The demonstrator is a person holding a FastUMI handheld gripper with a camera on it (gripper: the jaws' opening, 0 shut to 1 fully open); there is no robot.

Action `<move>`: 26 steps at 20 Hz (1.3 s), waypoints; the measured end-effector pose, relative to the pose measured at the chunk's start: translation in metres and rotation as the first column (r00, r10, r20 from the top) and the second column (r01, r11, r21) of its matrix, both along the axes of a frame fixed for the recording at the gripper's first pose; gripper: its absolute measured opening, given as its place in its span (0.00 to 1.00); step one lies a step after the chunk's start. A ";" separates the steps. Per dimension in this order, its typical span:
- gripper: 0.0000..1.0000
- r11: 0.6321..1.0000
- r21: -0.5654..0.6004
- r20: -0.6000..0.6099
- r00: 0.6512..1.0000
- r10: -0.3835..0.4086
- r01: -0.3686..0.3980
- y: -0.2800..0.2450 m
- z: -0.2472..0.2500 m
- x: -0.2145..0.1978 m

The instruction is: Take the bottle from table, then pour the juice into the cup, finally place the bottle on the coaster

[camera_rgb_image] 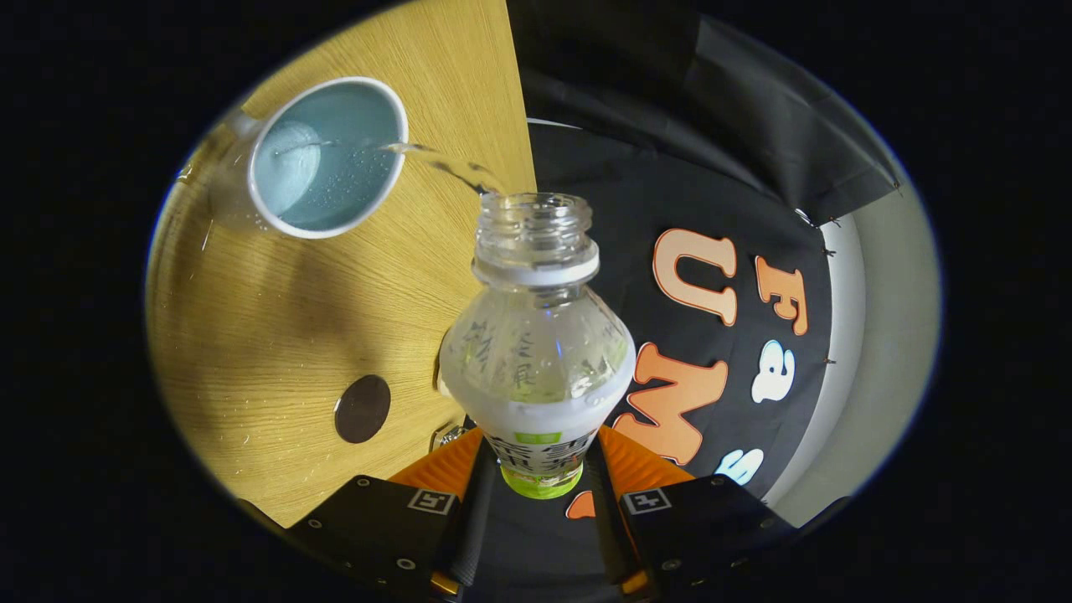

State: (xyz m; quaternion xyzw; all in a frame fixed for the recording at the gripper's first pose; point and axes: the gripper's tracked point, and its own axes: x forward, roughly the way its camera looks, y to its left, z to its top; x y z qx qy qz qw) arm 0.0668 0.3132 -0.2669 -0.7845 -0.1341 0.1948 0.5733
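Pouring underway: bottle [536, 335] is already off the table [276, 335] and tipped over, a thin stream [444, 165] running from its open mouth into the cup [322, 159], which holds some liquid with bubbles on it. Pickup looks done, pour is in progress, and setting the bottle on the coaster [362, 408] is still left. Gripper [540, 469] is clamped on the bottle's lower body, both fingers pressing the labelled part from either side, so the bottle sits between them with its neck pointing out ahead. Bottle seems mostly empty from here, only a little liquid visible near the shoulder, so the pour is probably near its end. Cup stands well beyond the fingertips near the table's far corner; coaster lies empty, much closer to the fingers, near the table edge by the booth wall.
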 end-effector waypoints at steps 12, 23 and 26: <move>0.58 0.997 -0.074 0.003 1.000 0.012 -0.012 -0.002 -0.005 0.002; 0.58 0.990 -0.141 0.012 0.999 0.031 -0.029 0.002 -0.001 0.007; 0.58 0.986 -0.163 0.013 0.999 0.037 -0.034 0.004 -0.001 0.005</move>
